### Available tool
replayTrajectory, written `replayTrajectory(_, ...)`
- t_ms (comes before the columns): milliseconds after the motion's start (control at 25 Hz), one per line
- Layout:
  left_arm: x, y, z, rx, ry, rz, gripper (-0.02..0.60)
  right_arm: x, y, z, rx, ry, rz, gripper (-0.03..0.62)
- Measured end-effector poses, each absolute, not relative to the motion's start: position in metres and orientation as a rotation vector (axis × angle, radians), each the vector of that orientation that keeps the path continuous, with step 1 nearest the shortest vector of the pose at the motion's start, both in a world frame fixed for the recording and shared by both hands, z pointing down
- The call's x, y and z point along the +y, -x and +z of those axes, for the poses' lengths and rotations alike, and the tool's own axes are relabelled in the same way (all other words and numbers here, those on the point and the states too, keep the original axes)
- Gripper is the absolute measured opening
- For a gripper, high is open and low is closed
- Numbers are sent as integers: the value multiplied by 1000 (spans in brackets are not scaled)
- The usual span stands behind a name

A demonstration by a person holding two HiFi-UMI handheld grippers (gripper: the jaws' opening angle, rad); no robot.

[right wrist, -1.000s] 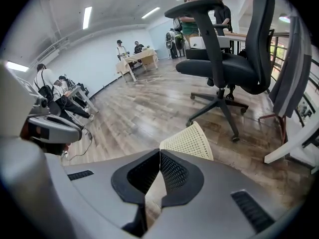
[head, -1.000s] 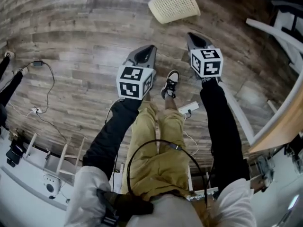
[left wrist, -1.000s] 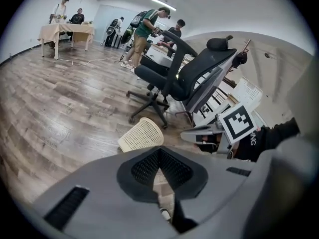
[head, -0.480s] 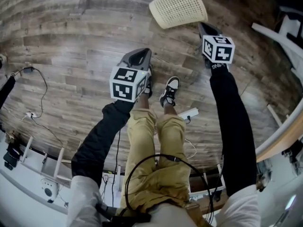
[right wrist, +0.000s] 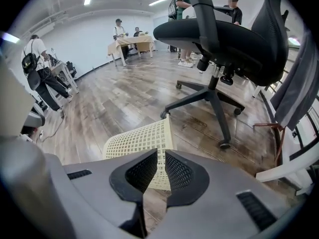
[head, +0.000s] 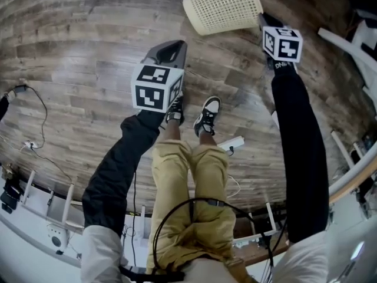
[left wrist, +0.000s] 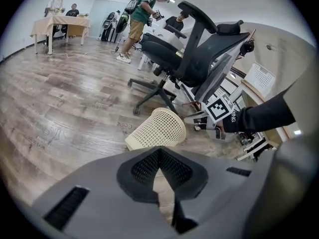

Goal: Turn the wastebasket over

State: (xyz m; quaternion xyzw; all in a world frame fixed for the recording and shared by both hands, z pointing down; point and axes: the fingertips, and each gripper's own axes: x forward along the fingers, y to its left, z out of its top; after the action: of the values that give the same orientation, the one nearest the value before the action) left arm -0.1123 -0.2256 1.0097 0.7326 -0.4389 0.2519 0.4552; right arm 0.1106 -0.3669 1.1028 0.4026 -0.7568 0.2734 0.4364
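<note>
The cream mesh wastebasket lies on its side on the wooden floor, ahead of the person's feet. My right gripper is at the basket's right-hand rim. In the right gripper view the jaws stand slightly apart, and the basket's mesh shows through the gap; I cannot tell whether they touch it. My left gripper hangs above the floor, short of the basket. Its fingertips meet, with nothing between them. The basket lies beyond them.
A black office chair stands just behind the basket; its wheeled base is close to it. A white desk edge runs along the right. A power strip and cables lie on the floor. People stand at tables far off.
Both grippers have moved forward toward the basket. The right one has travelled farther and now sits at the basket's rim. The basket has not moved.
</note>
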Motion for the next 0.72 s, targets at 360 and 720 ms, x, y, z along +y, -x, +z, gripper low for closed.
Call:
replayTrajectory(360, -240, 89, 1033, -1071, -1782, 588, 2, -380, -126, 1142, -1859, -971, 657, 121)
replayTrajectory(720, -210, 95, 1034, -1075, -1734, 629, 2, -356, -118, 1134, -1881, -919, 607, 58)
